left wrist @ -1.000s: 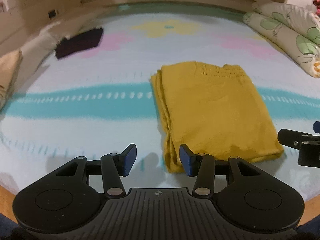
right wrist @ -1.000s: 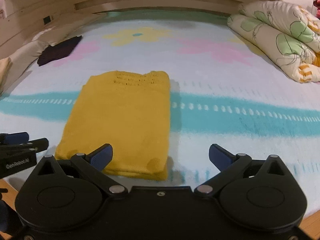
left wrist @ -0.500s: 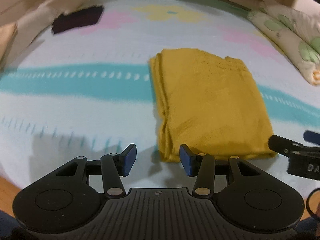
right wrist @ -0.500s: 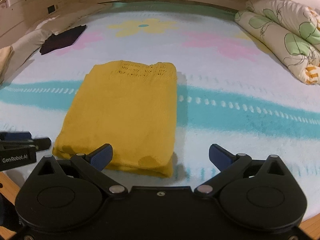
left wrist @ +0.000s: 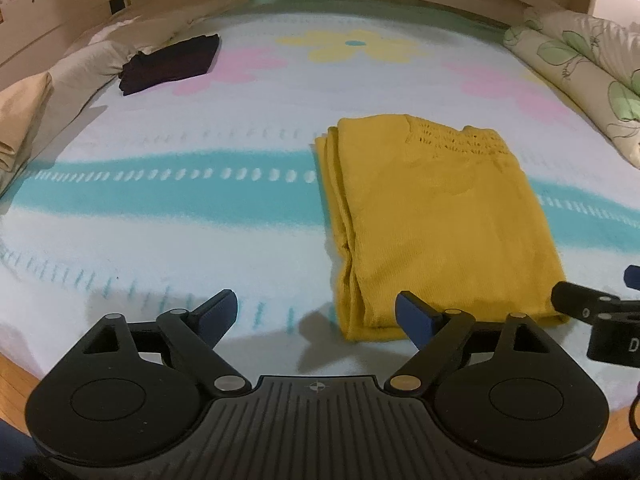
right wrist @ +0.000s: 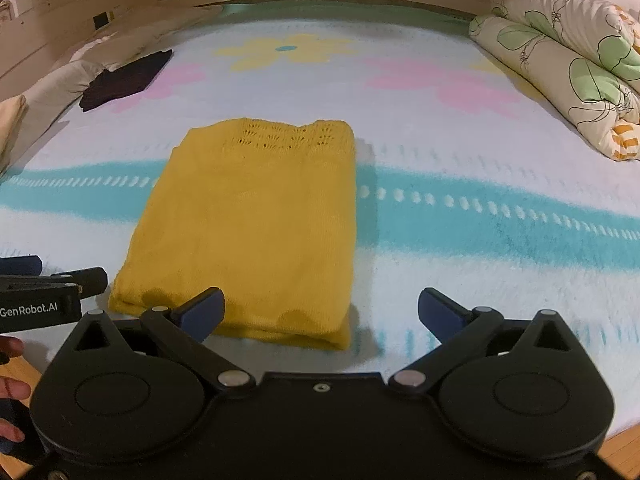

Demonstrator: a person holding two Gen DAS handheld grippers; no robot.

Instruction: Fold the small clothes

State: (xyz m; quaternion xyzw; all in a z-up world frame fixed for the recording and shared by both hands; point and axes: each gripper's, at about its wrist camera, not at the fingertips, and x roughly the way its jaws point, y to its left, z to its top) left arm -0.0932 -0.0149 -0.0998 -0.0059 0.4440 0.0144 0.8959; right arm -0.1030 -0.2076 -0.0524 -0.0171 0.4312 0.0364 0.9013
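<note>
Wooden headboard slats frame a bed (right wrist: 460,264) whose sheet is printed with flowers and a teal stripe, and near its front edge lies the yellow knit top (right wrist: 256,224), already folded into a long rectangle with its lacy neckline at the far end. Both tools hang just short of the near hem, holding nothing: the left tool (left wrist: 316,316) has its fingers spread beside the near left corner, where the stacked layers show along the edge, and the right tool (right wrist: 320,312) is released too, its left finger over the hem and its right finger out over bare sheet.

The step in hand looks like a last fold, near hem carried up to the neckline. To do it well, each tool should pinch every layer at its own corner (the left side is several plies thick), lift evenly, and lay the hem square on the far edge.

Readable writing: "GenRobot.AI" on the left tool's body in the right wrist view. A dark garment (left wrist: 172,64) sits far left, a floral duvet (right wrist: 568,60) at the right.
</note>
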